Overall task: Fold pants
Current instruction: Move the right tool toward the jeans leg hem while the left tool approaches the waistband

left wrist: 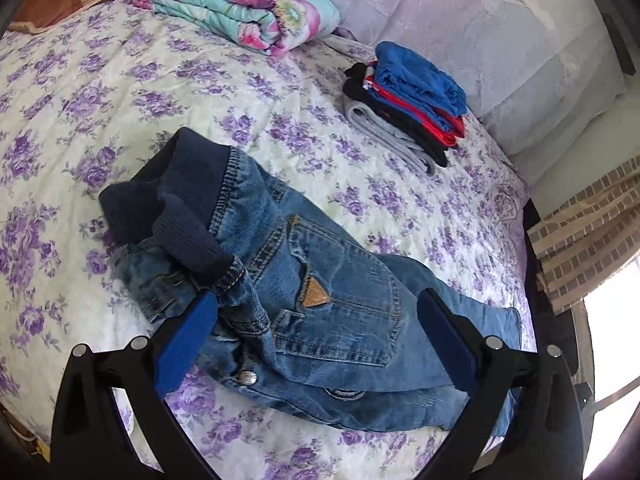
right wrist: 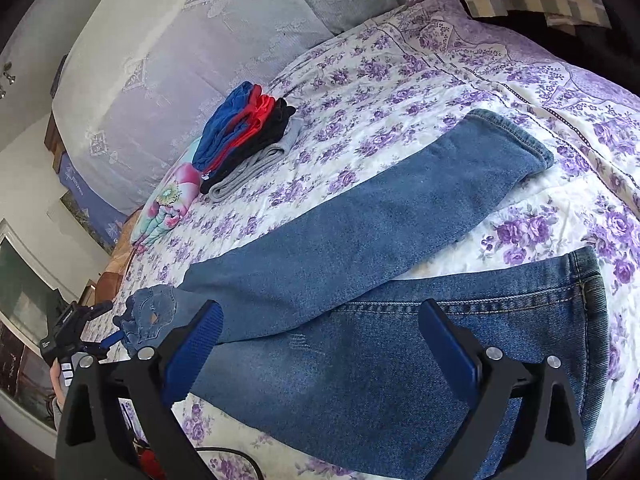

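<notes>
A pair of small blue jeans with a dark knit waistband lies on the flowered bedspread. In the left wrist view the waist end is bunched and my left gripper is open just above the back pocket. In the right wrist view both legs lie spread out, one stretched toward the far side. My right gripper is open over the near leg. The left gripper shows at the left by the waist.
A stack of folded clothes in blue, red, black and grey sits near the pale pillows. A folded floral quilt lies at the far side. The bed edge and a window are at the right.
</notes>
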A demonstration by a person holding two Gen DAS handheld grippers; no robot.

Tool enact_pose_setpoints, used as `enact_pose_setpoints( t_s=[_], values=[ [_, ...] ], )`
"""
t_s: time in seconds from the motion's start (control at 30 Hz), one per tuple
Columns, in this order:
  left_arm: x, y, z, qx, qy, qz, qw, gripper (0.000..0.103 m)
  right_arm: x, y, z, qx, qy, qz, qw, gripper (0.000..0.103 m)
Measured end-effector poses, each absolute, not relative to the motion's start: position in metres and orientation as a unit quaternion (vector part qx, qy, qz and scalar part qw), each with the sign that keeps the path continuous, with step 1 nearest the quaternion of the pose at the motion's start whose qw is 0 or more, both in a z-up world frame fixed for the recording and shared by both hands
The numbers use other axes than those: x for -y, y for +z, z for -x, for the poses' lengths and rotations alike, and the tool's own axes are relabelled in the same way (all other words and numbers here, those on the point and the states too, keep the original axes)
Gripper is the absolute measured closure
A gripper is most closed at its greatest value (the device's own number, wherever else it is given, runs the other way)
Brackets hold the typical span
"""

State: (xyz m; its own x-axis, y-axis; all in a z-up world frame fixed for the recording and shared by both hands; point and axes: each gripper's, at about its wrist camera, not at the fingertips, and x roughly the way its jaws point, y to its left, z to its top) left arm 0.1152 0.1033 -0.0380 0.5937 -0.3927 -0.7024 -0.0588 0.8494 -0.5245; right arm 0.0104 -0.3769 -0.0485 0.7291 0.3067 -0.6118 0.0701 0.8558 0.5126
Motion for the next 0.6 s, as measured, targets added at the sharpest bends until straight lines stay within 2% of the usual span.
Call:
enact_pose_setpoints(
  t_s=[0.3, 0.43, 0.6],
  values=[
    [-0.093, -0.059, -0.109, -0.491, -0.096, 0.215, 0.839, 0.005, 0.364, -0.046, -0.017, -0.370, 0.088, -0.249, 0.891, 0.004],
    [-0.100, -0.080, -0.111, -0.517, -0.087, 0.240, 0.817, 0.005, 0.361, -0.048, -0.022, -0.377, 0.094, -0.248, 0.887, 0.004],
    [-0.101, -0.079, -0.144, -0.507, -0.085, 0.282, 0.810, 0.005, 0.359, -0.056, -0.037, -0.393, 0.089, -0.246, 0.882, 0.004]
  ],
)
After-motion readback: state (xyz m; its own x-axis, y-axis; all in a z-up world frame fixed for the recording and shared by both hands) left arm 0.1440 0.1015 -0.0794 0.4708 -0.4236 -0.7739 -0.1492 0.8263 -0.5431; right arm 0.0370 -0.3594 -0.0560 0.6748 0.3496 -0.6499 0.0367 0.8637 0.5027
